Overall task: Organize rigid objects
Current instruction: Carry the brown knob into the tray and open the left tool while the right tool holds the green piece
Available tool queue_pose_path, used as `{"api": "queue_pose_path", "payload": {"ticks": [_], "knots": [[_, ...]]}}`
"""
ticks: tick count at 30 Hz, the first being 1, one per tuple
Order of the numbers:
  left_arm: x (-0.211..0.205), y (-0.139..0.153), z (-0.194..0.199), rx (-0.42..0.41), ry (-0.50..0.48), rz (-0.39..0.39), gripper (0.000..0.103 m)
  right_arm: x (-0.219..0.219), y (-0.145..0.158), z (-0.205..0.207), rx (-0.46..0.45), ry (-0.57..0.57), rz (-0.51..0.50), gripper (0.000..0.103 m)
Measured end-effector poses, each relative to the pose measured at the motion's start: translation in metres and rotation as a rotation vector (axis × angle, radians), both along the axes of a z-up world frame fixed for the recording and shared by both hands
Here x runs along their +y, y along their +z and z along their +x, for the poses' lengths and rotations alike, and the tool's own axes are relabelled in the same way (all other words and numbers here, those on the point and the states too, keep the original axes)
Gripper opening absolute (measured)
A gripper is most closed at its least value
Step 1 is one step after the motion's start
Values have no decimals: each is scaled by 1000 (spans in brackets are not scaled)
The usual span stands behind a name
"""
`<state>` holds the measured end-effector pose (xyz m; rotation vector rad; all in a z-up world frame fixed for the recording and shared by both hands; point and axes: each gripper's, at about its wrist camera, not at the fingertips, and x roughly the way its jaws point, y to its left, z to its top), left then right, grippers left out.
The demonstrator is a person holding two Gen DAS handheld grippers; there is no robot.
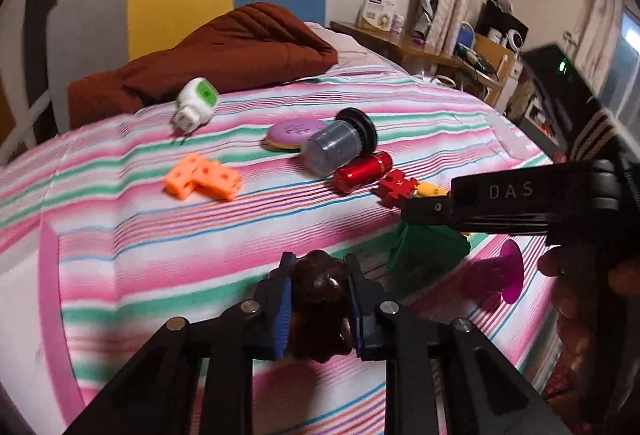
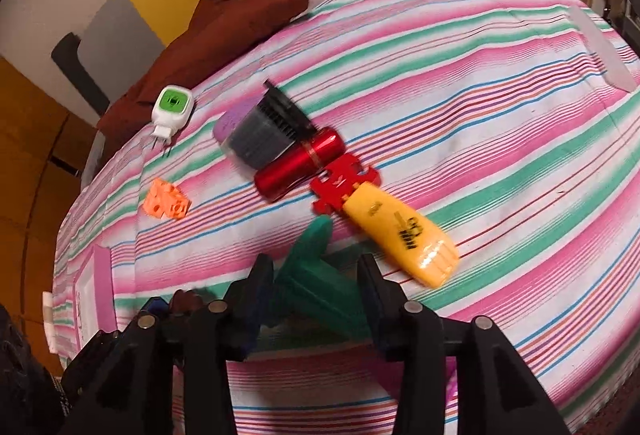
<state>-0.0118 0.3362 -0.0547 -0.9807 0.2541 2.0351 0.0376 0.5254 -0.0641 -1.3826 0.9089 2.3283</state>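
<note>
The left gripper (image 1: pixel 320 299) is closed tight on a dark brown lumpy object (image 1: pixel 318 309). The right gripper (image 2: pixel 316 295) stands half open around a green plastic piece (image 2: pixel 316 275) on the striped bed (image 2: pixel 460 83), fingers not touching.

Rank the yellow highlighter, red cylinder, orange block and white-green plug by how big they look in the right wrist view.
1. yellow highlighter, though it lies nearest the camera
2. red cylinder
3. white-green plug and orange block: too alike to rank
</note>
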Motion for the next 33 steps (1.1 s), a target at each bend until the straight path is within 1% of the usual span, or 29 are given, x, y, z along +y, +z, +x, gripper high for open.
{"api": "queue_pose_path", "payload": {"ticks": [4,6,9,12,19,22,27,31,33], "knots": [[-25,1,-2,-38,58,43,23,-5,-6,-4,-23,28,-9,58],[-36,3,-1,-51,72,61,23,-8,-9,-6,-45,42,-7,60],[-52,7,3,-59,81,84,23,-11,-14,-9,-60,66,-20,60],[-67,12,7,-48,83,97,23,-14,-15,-10,-54,79,-23,60],[-102,21,11,-21,109,111,23,-23,-15,-14,-76,124,17,60],[-121,24,8,-27,146,124,23,-28,-14,-15,-84,143,45,60],[-157,29,-2,-17,222,139,23,-34,-14,-16,-82,177,54,60],[-186,29,-12,-7,286,141,23,-46,-14,-20,-95,232,121,60],[-197,27,-17,-11,316,139,23,-53,-13,-22,-97,260,169,58]]}}
